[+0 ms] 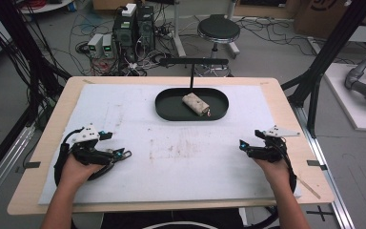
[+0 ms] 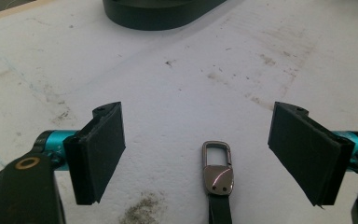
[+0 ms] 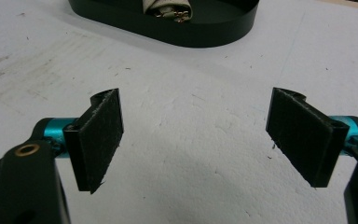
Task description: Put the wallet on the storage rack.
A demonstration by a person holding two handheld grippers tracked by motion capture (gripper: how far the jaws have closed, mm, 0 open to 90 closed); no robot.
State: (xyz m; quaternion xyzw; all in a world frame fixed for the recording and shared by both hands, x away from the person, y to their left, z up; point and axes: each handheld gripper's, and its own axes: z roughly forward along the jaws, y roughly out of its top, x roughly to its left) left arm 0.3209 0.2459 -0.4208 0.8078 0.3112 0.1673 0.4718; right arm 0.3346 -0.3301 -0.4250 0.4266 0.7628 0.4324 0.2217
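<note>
My left hand-held gripper point(image 2: 198, 154) is wide open, holding nothing; its view shows a keyring clip point(image 2: 217, 170) lying on the desk point(image 2: 177, 79) between the jaws, long axis pointing away toward the tray point(image 1: 167, 112). The high view shows my right hand-held gripper point(image 1: 244, 145) apart, equally open and empty

High view: fixed above the near table edge, facing forward and down over the whole mat point(image 1: 124, 124). 2 gripper views: low, close to the mat, facing toward the tray point(image 1: 169, 112), its near wall shared by all 3 point(image 2: 158, 18) point(image 3: 205, 35).
</note>
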